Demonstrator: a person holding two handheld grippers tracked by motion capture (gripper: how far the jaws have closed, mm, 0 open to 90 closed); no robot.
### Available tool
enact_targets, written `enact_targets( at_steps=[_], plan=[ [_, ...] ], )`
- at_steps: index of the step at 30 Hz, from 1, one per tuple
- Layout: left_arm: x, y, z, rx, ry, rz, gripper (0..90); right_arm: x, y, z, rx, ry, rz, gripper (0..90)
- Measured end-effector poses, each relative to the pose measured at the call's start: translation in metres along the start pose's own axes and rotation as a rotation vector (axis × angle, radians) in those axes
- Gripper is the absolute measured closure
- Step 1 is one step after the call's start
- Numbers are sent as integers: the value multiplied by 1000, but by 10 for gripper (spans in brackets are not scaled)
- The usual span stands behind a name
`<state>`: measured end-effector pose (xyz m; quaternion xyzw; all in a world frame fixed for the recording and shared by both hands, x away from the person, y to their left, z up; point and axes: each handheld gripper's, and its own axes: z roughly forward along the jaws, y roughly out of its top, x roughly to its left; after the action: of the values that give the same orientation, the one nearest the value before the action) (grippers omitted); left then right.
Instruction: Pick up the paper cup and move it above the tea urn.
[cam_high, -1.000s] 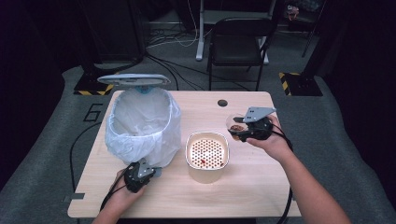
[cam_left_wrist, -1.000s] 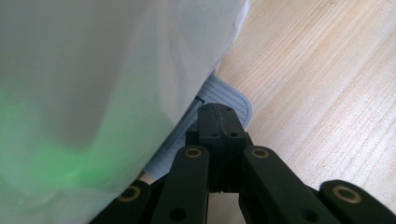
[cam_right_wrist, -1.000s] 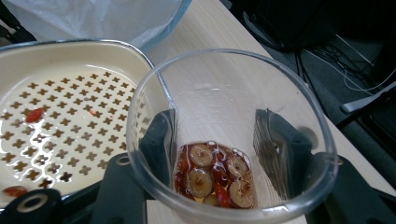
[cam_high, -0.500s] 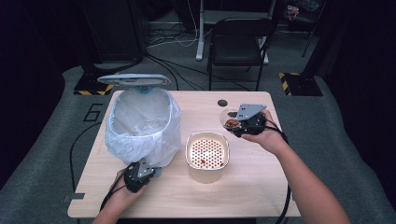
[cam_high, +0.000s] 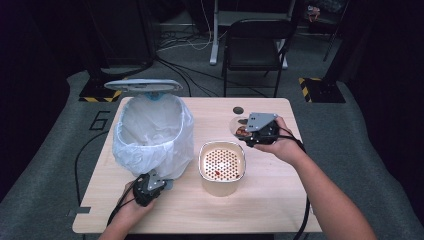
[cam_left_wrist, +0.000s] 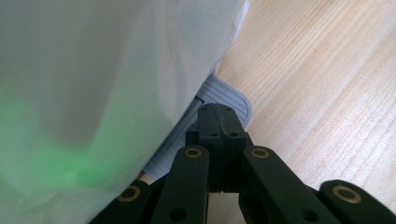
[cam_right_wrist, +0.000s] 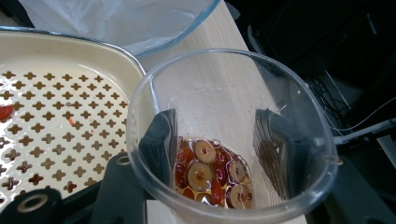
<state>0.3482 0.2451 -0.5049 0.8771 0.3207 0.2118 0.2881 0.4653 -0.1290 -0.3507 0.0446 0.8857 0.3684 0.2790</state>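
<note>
The right gripper (cam_high: 246, 134) has its fingers (cam_right_wrist: 161, 140) clenched on a clear glass cup (cam_right_wrist: 231, 135), one finger pressing each side of the cup's wall, as the right gripper view shows through the glass. At the bottom of the cup, between the two fingers, sits a pool of dark liquid with round sliced pieces and red bits (cam_right_wrist: 210, 172). In the high view the cup (cam_high: 239, 129) is held tilted just beyond the far right corner of the cream strainer pot (cam_high: 222, 167), near it but not over its perforated insert. A few red scraps lie on that insert (cam_right_wrist: 5, 112).

The left gripper (cam_high: 150, 182) rests to the near left of the strainer pot, at the foot of the bin lined with a white bag (cam_high: 152, 132). Its fingers (cam_left_wrist: 219, 123) are clenched tight together with nothing between them, their tips lying on the bin's grey ribbed pedal (cam_left_wrist: 224, 95), close against the bag (cam_left_wrist: 102, 84). The bin's lid (cam_high: 143, 84) stands raised. Everything stands on the wooden tabletop (cam_high: 280, 200)
</note>
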Motion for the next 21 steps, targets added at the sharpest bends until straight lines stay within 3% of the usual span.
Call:
enact_targets(
  at_steps=[7, 17, 21],
  plan=[
    [1, 0, 0, 0, 3, 8, 900, 3, 6, -2, -5, 0, -29, 497],
    [1, 0, 0, 0, 3, 10, 900, 12, 19, -3, 19, -19, -149, 497],
    [1, 0, 0, 1, 2, 10, 900, 15, 21, -1, 24, -14, -172, 497]
  ],
)
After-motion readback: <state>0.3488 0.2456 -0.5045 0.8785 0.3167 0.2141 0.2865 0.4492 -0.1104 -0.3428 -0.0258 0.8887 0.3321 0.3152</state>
